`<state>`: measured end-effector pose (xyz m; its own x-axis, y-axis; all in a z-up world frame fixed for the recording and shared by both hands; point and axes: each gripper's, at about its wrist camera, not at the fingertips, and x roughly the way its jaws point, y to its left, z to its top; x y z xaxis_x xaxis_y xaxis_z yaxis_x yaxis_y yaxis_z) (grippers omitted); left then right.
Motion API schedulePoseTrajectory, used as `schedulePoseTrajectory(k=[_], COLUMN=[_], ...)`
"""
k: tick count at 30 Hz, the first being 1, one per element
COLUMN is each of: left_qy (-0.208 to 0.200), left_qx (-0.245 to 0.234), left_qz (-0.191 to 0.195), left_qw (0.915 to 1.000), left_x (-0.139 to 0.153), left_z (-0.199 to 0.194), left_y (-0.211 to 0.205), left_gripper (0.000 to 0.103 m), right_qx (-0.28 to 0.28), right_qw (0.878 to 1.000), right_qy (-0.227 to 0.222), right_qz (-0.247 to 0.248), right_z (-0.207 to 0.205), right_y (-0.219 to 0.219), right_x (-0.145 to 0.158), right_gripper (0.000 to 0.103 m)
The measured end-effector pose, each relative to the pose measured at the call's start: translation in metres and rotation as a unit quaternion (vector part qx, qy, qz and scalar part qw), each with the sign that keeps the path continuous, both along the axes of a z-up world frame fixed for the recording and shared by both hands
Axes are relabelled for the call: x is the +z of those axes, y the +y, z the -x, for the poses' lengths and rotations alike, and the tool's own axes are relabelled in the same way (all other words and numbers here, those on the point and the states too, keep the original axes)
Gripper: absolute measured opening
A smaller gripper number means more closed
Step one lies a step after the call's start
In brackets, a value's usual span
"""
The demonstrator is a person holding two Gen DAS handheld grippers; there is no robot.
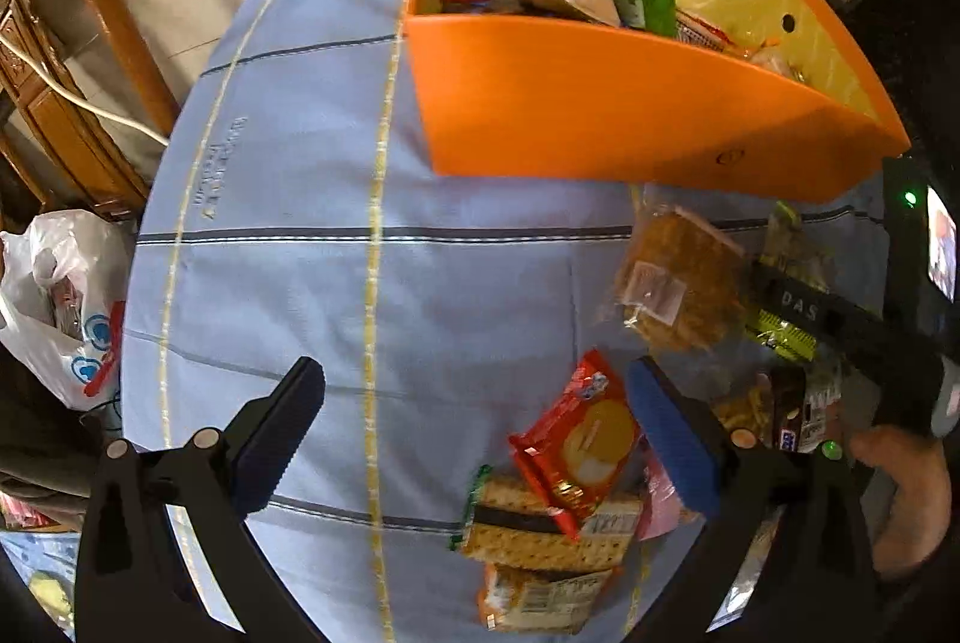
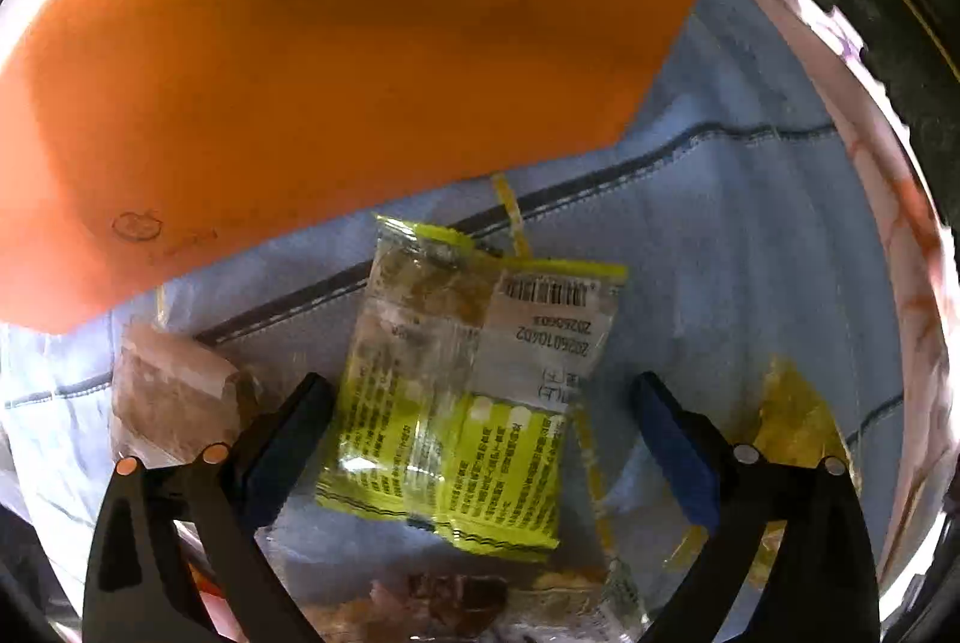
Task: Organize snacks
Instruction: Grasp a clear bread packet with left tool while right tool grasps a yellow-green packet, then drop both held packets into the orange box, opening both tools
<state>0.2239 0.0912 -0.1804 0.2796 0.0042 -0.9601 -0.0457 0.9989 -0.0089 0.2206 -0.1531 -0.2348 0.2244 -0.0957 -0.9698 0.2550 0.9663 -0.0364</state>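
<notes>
step: picking next snack | my right tool (image 2: 480,439) wide over yellow pack (image 2: 456,403) on bench, beside box (image 2: 360,42) | left tool (image 1: 474,427) wide (idle) | next: lower, pinch

Black hand-held gripper (image 1: 474,439), blue pads (image 1: 672,439)

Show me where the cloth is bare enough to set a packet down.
Bare: blue cloth left of the orange box, out to the table edge. Crowded: below the box, around the red packet, crackers and yellow packet.
</notes>
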Motion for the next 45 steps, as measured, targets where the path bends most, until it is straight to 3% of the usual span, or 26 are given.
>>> schedulePoseTrajectory(k=[1, 2, 3, 6, 8, 11, 15, 16, 17, 18, 19, 21, 27, 30, 34, 37, 42, 45], left_qy=[-0.006, -0.016, -0.025, -0.031, -0.023, -0.026, -0.029, -0.017, -0.013, -0.025, -0.041, -0.040, -0.023, -0.031, -0.055, -0.069, -0.100, -0.107], left_qx=[-0.004, -0.013, -0.024, -0.056, -0.064, -0.089, -0.131, -0.148, -0.162, -0.168, -0.194, -0.223, -0.193, -0.193, -0.179, -0.160, -0.138, -0.110], left_qz=[0.001, 0.000, -0.001, -0.004, -0.003, 0.021, -0.058, -0.052, -0.041, -0.058, -0.079, -0.076, -0.034, -0.007, 0.018, 0.037, 0.003, 0.013], left_qw=[1.0000, 0.9998, 0.9994, 0.9980, 0.9977, 0.9954, 0.9893, 0.9875, 0.9859, 0.9837, 0.9769, 0.9711, 0.9803, 0.9808, 0.9821, 0.9840, 0.9853, 0.9881], left_x=[0.000, 0.001, 0.001, -0.008, -0.018, -0.025, -0.044, -0.052, -0.061, -0.063, -0.065, -0.063, -0.052, -0.033, 0.004, 0.037, 0.096, 0.122], left_z=[-0.001, -0.003, -0.005, -0.016, -0.024, -0.030, -0.038, -0.039, -0.037, -0.034, -0.029, -0.025, -0.024, -0.015, -0.005, -0.005, -0.014, -0.043], left_y=[-0.006, -0.013, -0.022, -0.051, -0.070, -0.093, -0.127, -0.131, -0.133, -0.134, -0.139, -0.140, -0.119, -0.110, -0.096, -0.084, -0.075, -0.066], left_gripper=[0.099, 0.099, 0.099, 0.099, 0.099, 0.099, 0.099, 0.097, 0.086, 0.078, 0.075, 0.074, 0.072, 0.072, 0.072, 0.072, 0.072, 0.070], right_qx=[-0.003, -0.011, -0.030, -0.053, -0.076, -0.081, -0.085, -0.087, -0.088, -0.089, -0.090, -0.093, -0.080, -0.072, -0.043, -0.024, 0.017, 0.044], right_qw=[1.000, 1.000, 0.999, 0.998, 0.993, 0.992, 0.989, 0.988, 0.987, 0.987, 0.987, 0.986, 0.982, 0.978, 0.981, 0.978, 0.977, 0.977], right_qy=[-0.002, -0.001, 0.011, 0.016, 0.012, -0.001, -0.022, -0.026, -0.031, -0.034, -0.039, -0.041, -0.069, -0.080, -0.110, -0.121, -0.142, -0.140], right_qz=[0.000, -0.001, -0.018, -0.041, -0.085, -0.096, -0.122, -0.124, -0.127, -0.128, -0.130, -0.129, -0.159, -0.180, -0.156, -0.167, -0.160, -0.154], right_z=[0.003, 0.006, 0.009, 0.019, 0.028, 0.040, 0.055, 0.057, 0.061, 0.061, 0.063, 0.062, 0.057, 0.056, 0.060, 0.057, 0.041, 0.006], right_y=[-0.003, -0.010, -0.023, -0.048, -0.063, -0.075, -0.085, -0.086, -0.092, -0.092, -0.092, -0.103, -0.091, -0.086, -0.076, -0.073, -0.064, -0.056], right_x=[0.004, 0.008, 0.009, 0.013, 0.019, 0.034, 0.052, 0.056, 0.057, 0.059, 0.063, 0.067, 0.092, 0.101, 0.132, 0.152, 0.196, 0.221], right_gripper=[0.083, 0.066, 0.064, 0.063, 0.063, 0.064, 0.064, 0.064, 0.064, 0.064, 0.064, 0.064, 0.064, 0.064, 0.064, 0.064, 0.064, 0.064])
